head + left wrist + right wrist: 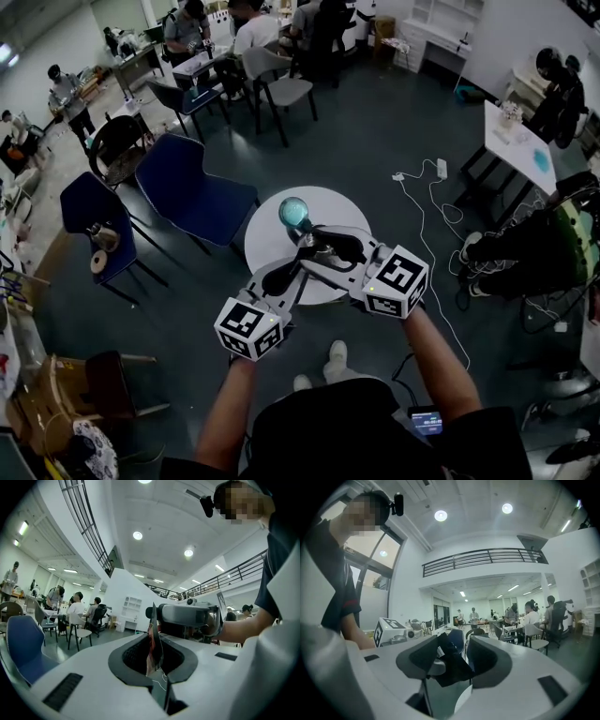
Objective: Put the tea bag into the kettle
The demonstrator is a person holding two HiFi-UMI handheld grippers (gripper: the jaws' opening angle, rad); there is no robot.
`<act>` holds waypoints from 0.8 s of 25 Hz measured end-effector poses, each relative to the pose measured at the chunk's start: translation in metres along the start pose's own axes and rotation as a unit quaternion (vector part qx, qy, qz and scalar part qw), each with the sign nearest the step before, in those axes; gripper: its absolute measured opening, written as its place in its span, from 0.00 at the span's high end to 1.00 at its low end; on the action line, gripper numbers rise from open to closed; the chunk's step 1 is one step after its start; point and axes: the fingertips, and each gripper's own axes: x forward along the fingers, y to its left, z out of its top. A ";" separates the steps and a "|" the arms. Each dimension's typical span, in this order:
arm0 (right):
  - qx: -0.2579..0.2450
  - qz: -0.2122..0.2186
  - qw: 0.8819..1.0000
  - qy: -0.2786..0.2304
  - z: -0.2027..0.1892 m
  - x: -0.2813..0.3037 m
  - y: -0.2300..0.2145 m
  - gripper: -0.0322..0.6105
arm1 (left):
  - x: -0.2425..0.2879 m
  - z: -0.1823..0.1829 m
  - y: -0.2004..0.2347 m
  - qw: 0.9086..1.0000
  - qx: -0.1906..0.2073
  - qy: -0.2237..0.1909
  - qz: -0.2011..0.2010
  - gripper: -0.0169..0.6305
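A teal glass kettle (pixel 294 214) stands on the small round white table (pixel 265 246). Both grippers are held level over the table's near side, jaws meeting just in front of the kettle. My left gripper (pixel 289 272) (pixel 152 656) is shut on a thin reddish tea bag packet (pixel 153 639), which stands upright on edge between its jaws; a white string (pixel 161 679) hangs below. My right gripper (pixel 336 247) (pixel 457 656) is open, with a dark torn piece of wrapper (pixel 449 660) loose in the gap, leaning towards the left jaw. The kettle's opening cannot be made out.
Two blue chairs (pixel 187 192) (pixel 94 217) stand left of the table. A white cable with a power strip (pixel 441 169) trails over the floor on the right. Another white table (pixel 518 142) is at the far right, and people sit at desks further back.
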 end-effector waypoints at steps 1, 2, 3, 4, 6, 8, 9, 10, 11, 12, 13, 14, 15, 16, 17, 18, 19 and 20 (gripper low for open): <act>-0.004 0.004 1.000 0.003 -0.001 -0.001 -0.005 0.63 | 0.006 0.000 0.000 1.000 0.004 0.003 0.001 0.92; -0.007 0.008 1.000 0.004 -0.001 -0.002 -0.010 0.63 | 0.013 0.001 0.000 1.000 0.008 0.004 0.002 0.92; -0.008 0.011 1.000 0.004 -0.001 -0.005 -0.017 0.63 | 0.021 0.003 0.000 1.000 0.011 0.006 0.002 0.92; -0.008 0.014 1.000 0.003 -0.002 -0.008 -0.023 0.63 | 0.028 0.004 -0.001 1.000 0.014 0.006 0.000 0.92; -0.011 0.016 1.000 0.003 -0.004 -0.012 -0.033 0.63 | 0.041 0.004 -0.002 1.000 0.018 0.009 -0.006 0.92; -0.016 0.016 1.000 0.007 -0.008 -0.012 -0.038 0.63 | 0.046 0.002 0.000 1.000 0.022 0.012 -0.010 0.92; -0.020 0.018 1.000 0.011 -0.010 -0.011 -0.039 0.63 | 0.047 0.001 0.001 1.000 0.024 0.013 -0.012 0.92; -0.023 0.020 0.999 0.015 -0.013 -0.011 -0.040 0.63 | 0.049 0.000 0.002 0.999 0.025 0.014 -0.015 0.92; -0.025 0.023 0.999 0.019 -0.015 -0.010 -0.041 0.63 | 0.051 0.000 0.003 0.999 0.027 0.015 -0.018 0.92; -0.026 0.025 0.999 0.021 -0.017 -0.010 -0.043 0.63 | 0.053 -0.001 0.003 0.999 0.028 0.017 -0.022 0.92; -0.025 0.028 0.999 0.022 -0.017 -0.011 -0.047 0.63 | 0.057 -0.001 0.003 0.999 0.029 0.019 -0.024 0.92; -0.024 0.030 0.999 0.022 -0.017 -0.012 -0.051 0.63 | 0.062 -0.001 0.004 0.999 0.029 0.021 -0.025 0.92; -0.024 0.032 0.999 0.023 -0.017 -0.013 -0.055 0.64 | 0.066 -0.001 0.004 0.999 0.029 0.023 -0.026 0.92; -0.025 0.034 0.999 0.024 -0.018 -0.015 -0.059 0.65 | 0.070 -0.001 0.004 0.999 0.028 0.025 -0.026 0.92; -0.027 0.035 0.999 0.026 -0.019 -0.016 -0.063 0.69 | 0.073 -0.002 0.004 0.999 0.028 0.027 -0.026 0.92; -0.029 0.036 0.999 0.028 -0.020 -0.017 -0.067 0.71 | 0.077 -0.003 0.005 0.999 0.029 0.028 -0.025 0.92; -0.031 0.037 0.998 0.030 -0.021 -0.016 -0.070 0.73 | 0.079 -0.004 0.006 0.999 0.029 0.030 -0.022 0.92; -0.033 0.038 0.998 0.031 -0.021 -0.016 -0.072 0.75 | 0.082 -0.004 0.008 0.999 0.029 0.030 -0.019 0.92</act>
